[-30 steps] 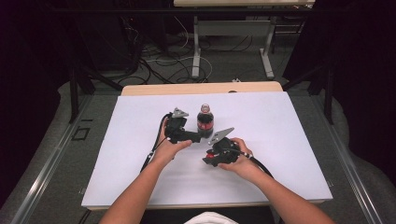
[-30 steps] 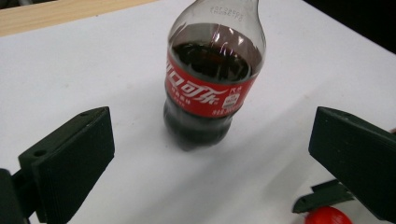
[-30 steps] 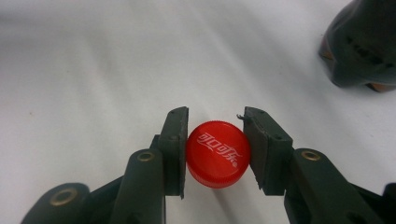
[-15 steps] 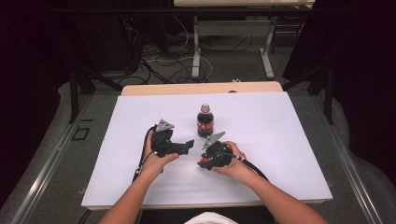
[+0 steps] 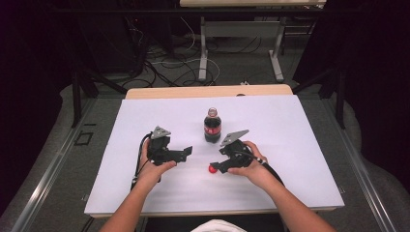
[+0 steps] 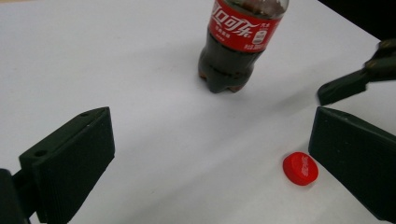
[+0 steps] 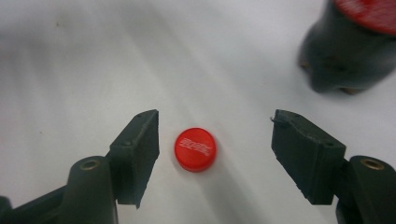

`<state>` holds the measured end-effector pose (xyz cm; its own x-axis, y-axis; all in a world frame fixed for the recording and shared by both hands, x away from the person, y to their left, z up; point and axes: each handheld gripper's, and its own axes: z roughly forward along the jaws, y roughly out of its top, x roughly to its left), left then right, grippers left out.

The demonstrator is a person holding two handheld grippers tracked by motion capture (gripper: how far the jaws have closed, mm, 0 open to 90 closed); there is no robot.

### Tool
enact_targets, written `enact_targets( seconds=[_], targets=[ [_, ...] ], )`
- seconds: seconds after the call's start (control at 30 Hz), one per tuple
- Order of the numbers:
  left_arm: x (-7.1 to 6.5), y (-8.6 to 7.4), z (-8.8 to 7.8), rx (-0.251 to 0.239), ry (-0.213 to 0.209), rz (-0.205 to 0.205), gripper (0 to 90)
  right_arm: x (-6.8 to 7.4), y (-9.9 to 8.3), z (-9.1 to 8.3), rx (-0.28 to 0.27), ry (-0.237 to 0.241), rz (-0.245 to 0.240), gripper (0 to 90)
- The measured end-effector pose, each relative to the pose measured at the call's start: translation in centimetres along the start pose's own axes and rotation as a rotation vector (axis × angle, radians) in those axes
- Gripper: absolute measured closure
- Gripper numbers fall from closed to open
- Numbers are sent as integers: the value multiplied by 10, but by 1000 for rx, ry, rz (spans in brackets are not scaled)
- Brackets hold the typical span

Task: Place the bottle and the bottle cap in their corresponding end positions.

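A dark cola bottle (image 5: 212, 126) with a red label stands upright and uncapped mid-table; its lower half shows in the left gripper view (image 6: 236, 44) and its base in the right gripper view (image 7: 355, 49). Its red cap (image 5: 212, 168) lies flat on the white tabletop (image 5: 290, 125) in front of it. My right gripper (image 5: 216, 167) hangs over the cap (image 7: 195, 149); its jaws have just been opening, and the cap rests loose between them, touching neither pad. My left gripper (image 5: 188, 152) is open and empty, left of the bottle, with the cap (image 6: 300, 168) near its right jaw.
The white tabletop (image 6: 116, 60) has free room on all sides of the bottle. Beyond the table's far edge are a wooden strip (image 5: 208, 91), cables on the floor (image 5: 179, 67) and metal frame legs (image 5: 203, 48).
My left gripper has drawn back from the bottle toward the left and near side. My right gripper, shut before, has opened, and the red cap now lies on the table beneath it.
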<state>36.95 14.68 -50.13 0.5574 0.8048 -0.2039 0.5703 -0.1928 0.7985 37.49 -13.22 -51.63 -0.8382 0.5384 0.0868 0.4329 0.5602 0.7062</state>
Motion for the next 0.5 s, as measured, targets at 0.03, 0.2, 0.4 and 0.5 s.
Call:
enact_targets(
  seconds=[0.03, 0.2, 0.4, 0.5],
  targets=[
    [2, -1, -2, -1, 4, -7, 8, -3, -1, -6, -18, -18, 16, 312],
    [14, -6, -13, -3, 29, -22, 8, -20, -6, -28, -94, -69, 100, 207],
    [28, -9, -25, 6, 49, -53, 8, -47, -22, -49, -135, -210, 193, 154],
    [34, -10, -26, -6, 69, -80, 8, -59, -34, -58, -142, -275, 264, 142]
  ],
)
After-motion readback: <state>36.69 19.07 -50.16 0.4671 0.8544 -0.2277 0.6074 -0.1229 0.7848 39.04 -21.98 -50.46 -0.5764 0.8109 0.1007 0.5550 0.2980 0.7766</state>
